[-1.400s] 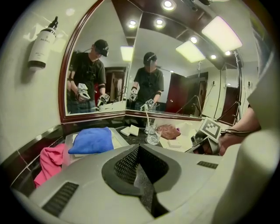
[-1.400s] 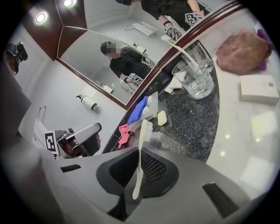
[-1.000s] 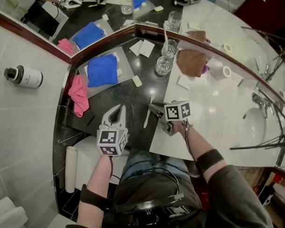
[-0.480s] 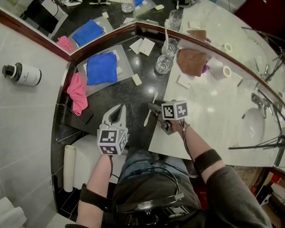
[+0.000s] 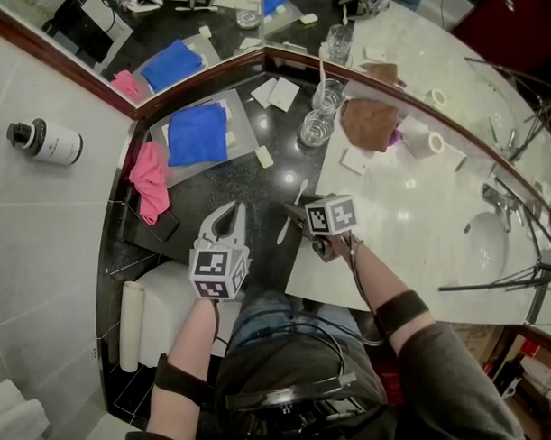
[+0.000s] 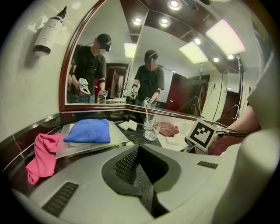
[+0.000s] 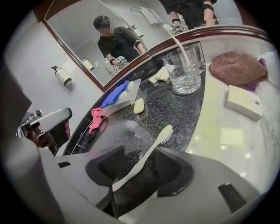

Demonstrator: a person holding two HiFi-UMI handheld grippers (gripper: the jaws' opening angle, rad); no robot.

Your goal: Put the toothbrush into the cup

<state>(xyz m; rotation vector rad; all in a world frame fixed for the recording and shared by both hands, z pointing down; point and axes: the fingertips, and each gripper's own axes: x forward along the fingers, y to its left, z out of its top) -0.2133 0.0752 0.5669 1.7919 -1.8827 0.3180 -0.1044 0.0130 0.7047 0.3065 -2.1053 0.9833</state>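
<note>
Black speckled counter (image 5: 222,185) runs under a corner mirror. The white toothbrush (image 7: 161,139) lies flat on it just left of the pale marble top (image 5: 410,210), with its bristle end pointing far, toward the glass cup (image 5: 316,127), which stands well apart from it. My right gripper (image 7: 141,152) has just been spreading its fingers, and they stand wide on either side of the toothbrush handle without pressing it, while my left gripper (image 5: 228,216) hangs to the left over the dark counter, fingers together with nothing between them.
</note>
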